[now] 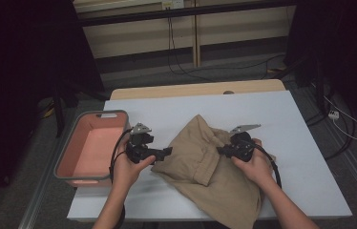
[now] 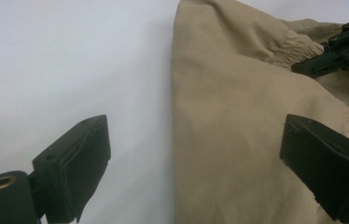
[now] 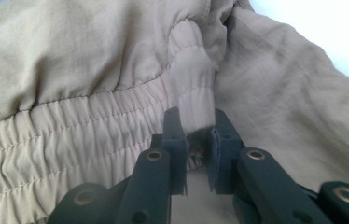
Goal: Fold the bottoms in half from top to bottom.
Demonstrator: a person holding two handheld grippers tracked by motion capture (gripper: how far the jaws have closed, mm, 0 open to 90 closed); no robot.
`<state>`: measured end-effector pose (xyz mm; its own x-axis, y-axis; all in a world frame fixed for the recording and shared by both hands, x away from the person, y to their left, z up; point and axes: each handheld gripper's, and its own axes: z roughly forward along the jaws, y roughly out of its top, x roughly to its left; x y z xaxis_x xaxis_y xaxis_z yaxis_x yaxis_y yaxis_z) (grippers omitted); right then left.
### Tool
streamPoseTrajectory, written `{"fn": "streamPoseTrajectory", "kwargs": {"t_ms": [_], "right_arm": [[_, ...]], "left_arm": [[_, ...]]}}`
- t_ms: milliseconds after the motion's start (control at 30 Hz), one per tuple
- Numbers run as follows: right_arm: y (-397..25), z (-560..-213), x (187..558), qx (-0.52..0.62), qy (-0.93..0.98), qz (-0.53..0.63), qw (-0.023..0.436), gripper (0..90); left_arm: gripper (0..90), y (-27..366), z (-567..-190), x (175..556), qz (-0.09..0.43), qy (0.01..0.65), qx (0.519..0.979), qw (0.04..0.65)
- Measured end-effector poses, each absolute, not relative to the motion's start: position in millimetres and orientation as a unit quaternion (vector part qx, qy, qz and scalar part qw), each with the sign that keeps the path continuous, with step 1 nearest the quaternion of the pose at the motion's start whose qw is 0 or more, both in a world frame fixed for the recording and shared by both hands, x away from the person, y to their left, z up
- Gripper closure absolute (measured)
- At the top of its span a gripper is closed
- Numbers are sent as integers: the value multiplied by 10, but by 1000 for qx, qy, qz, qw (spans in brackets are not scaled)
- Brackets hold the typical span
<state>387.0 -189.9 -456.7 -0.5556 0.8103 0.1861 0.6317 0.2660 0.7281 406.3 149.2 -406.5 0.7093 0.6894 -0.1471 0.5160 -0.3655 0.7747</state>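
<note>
We see tan trousers crumpled on the white surface. The right gripper has its fingers pinched on the elastic waistband — the left gripper spreads wide over the cloth's edge.

Left hand-held gripper points toward 3 o'clock, jaws wide apart; right hand-held gripper points toward 9 o'clock, jaws pinched nearly together.

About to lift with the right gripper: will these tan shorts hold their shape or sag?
The shorts will probably sag, since the cloth already lies in soft folds. The right gripper pinches only a narrow bit of waistband, so it may slip. They look light.
</note>
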Motion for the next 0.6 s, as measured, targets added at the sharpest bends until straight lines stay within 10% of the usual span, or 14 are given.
{"fn": "streamPoseTrajectory", "kwargs": {"t_ms": [600], "right_arm": [[-2058, -4321, 3691, 441, 793, 401, 124, 806]], "left_arm": [[85, 1498, -4082, 4056, 107, 372, 819, 424]]}}
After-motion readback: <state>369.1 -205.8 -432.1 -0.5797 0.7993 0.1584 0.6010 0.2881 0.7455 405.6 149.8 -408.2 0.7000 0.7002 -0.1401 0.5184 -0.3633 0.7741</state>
